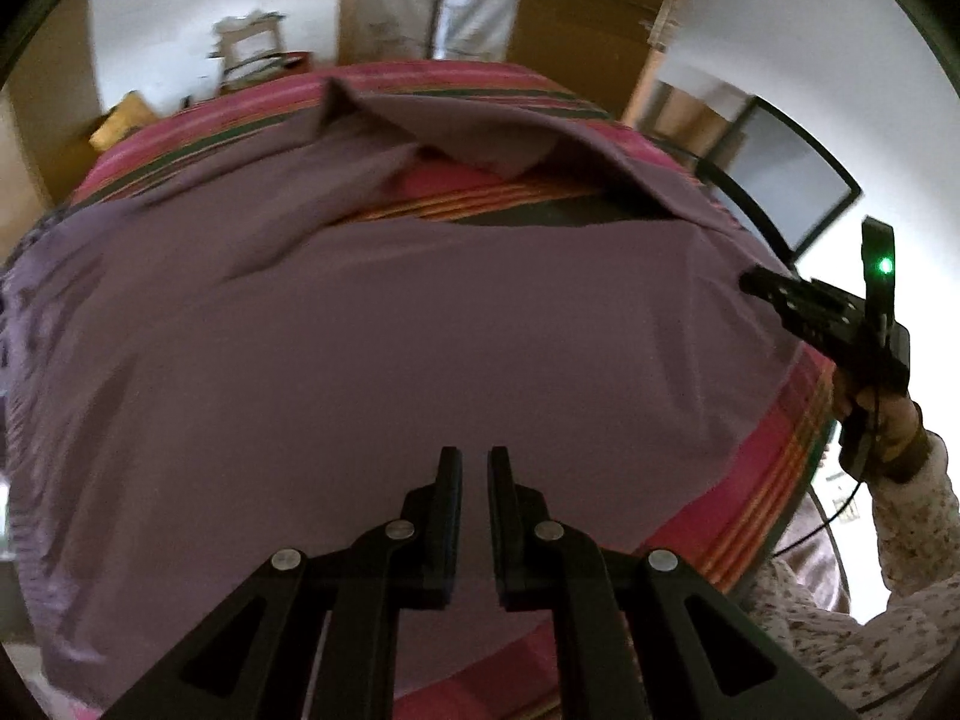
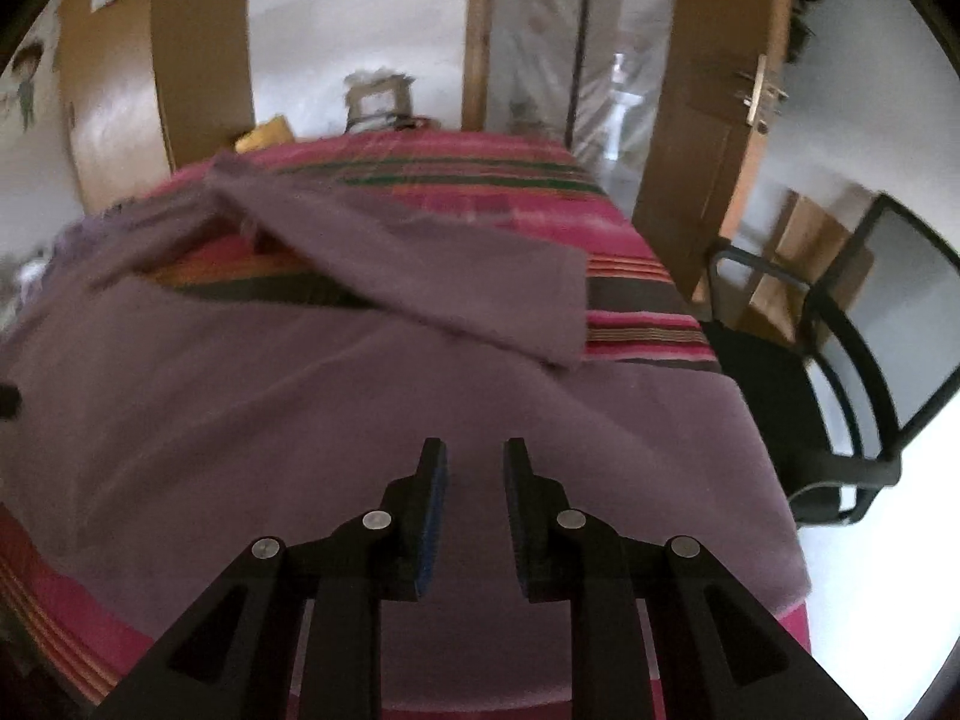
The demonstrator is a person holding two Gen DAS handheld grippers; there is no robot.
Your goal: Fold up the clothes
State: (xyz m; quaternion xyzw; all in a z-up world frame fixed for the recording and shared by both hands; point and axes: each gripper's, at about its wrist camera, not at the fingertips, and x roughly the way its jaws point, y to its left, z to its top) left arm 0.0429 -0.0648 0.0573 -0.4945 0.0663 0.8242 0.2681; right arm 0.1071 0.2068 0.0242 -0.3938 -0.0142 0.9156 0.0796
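A purple long-sleeved garment [image 1: 420, 330] lies spread over a table covered with a pink striped cloth [image 1: 768, 480]. One sleeve [image 2: 450, 276] is folded across the far part of the garment [image 2: 300, 390], leaving a gap of striped cloth [image 2: 252, 282] showing. My left gripper [image 1: 474, 456] hovers over the garment's near middle, open by a narrow gap with nothing between its fingers. My right gripper [image 2: 475, 450] is open over the garment's near right part and holds nothing. It also shows in the left wrist view as the right gripper [image 1: 750, 283] at the garment's right edge.
A black office chair [image 2: 840, 420] stands close to the table's right side. A wooden door [image 2: 708, 150] and a glass partition are behind the table. A person's hand and speckled sleeve [image 1: 900, 540] hold the right gripper. Small items sit beyond the far left edge.
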